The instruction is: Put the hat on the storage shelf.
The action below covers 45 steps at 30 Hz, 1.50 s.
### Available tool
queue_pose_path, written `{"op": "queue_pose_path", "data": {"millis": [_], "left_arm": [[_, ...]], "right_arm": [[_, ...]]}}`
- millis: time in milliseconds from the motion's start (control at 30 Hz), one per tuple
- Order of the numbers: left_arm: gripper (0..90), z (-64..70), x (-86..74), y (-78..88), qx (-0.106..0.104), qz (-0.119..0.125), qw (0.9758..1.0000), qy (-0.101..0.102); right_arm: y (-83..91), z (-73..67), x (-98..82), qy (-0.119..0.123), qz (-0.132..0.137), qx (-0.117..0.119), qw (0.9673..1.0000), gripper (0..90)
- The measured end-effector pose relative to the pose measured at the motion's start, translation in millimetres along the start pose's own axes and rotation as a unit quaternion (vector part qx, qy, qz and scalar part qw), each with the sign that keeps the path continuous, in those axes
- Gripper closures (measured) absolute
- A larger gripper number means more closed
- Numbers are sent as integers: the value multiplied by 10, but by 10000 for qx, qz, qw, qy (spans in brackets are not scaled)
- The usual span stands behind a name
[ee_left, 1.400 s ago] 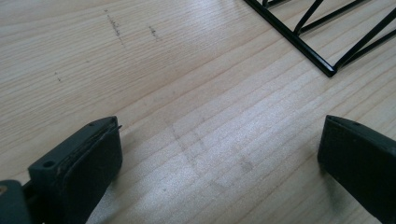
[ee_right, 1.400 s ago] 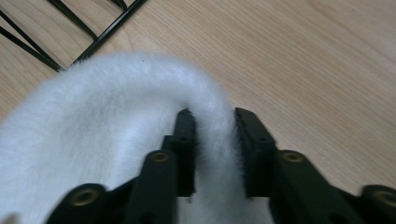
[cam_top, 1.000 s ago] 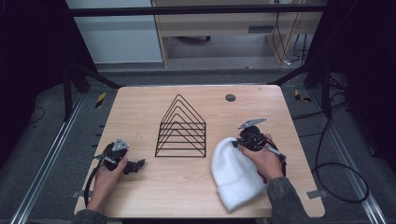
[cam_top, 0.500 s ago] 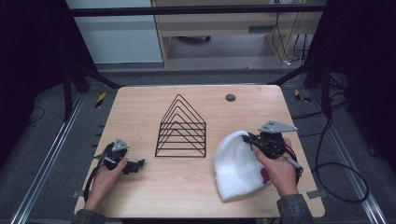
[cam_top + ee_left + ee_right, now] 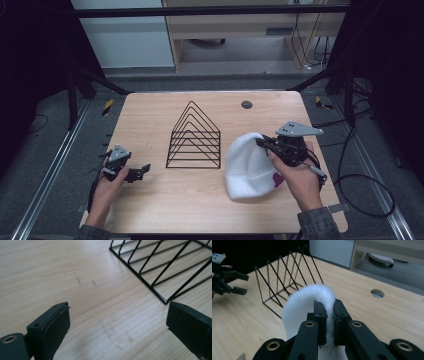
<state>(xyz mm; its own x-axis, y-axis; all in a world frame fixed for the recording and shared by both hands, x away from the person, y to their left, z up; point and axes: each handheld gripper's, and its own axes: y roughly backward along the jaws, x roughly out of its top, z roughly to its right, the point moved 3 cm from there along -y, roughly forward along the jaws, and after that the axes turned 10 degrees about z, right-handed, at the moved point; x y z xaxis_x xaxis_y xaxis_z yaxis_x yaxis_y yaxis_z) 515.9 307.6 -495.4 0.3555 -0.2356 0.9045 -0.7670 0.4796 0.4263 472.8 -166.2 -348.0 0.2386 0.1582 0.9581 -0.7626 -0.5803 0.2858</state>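
A white knit hat (image 5: 250,167) with a small pink mark hangs from my right gripper (image 5: 264,143), its lower part still on the wooden table (image 5: 150,112). In the right gripper view the jaws of my right gripper (image 5: 329,305) are shut on the hat's fluffy edge (image 5: 312,297). A black wire rack (image 5: 194,136) of triangular dividers stands at the table's middle, left of the hat. My left gripper (image 5: 144,171) rests low at the front left, open with bare wood between its jaws (image 5: 117,322). Its jaws have just been closing slightly. The rack's corner (image 5: 162,272) lies just beyond it.
A round cable hole (image 5: 246,104) sits in the table near the far right. Black frame posts and cables surround the table. A cable (image 5: 360,180) trails off the right edge from my right gripper.
My right gripper has risen and shifted right with the hat's edge in it, so the hat now hangs more upright. The left hand has stayed in place.
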Motion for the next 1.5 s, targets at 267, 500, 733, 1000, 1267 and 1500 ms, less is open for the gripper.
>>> {"op": "queue_pose_path", "data": {"millis": [267, 500, 733, 1000, 1267, 1500], "left_arm": [[61, 73, 156, 105, -46, 382, 9991, 162], [57, 298, 496, 161, -295, 634, 9975, 44], [49, 556, 1072, 212, -604, 725, 9943, -497], [50, 593, 1448, 245, -710, 786, 9918, -717], [61, 590, 1703, 191, -826, 924, 9893, -766], [65, 674, 1866, 235, -929, 995, 9861, -947]], "right_arm": [[46, -30, 213, 37, 186, 97, 9998, 839], [118, 17, 364, 47, 371, 9, 9993, 839], [134, 80, 700, 163, 473, -207, 9985, 839], [94, 82, 1088, 296, 662, -358, 9967, 839], [-142, 24, 1478, 350, 946, -487, 9937, 839], [-289, -53, 1698, 392, 1073, -485, 9923, 839]]}}
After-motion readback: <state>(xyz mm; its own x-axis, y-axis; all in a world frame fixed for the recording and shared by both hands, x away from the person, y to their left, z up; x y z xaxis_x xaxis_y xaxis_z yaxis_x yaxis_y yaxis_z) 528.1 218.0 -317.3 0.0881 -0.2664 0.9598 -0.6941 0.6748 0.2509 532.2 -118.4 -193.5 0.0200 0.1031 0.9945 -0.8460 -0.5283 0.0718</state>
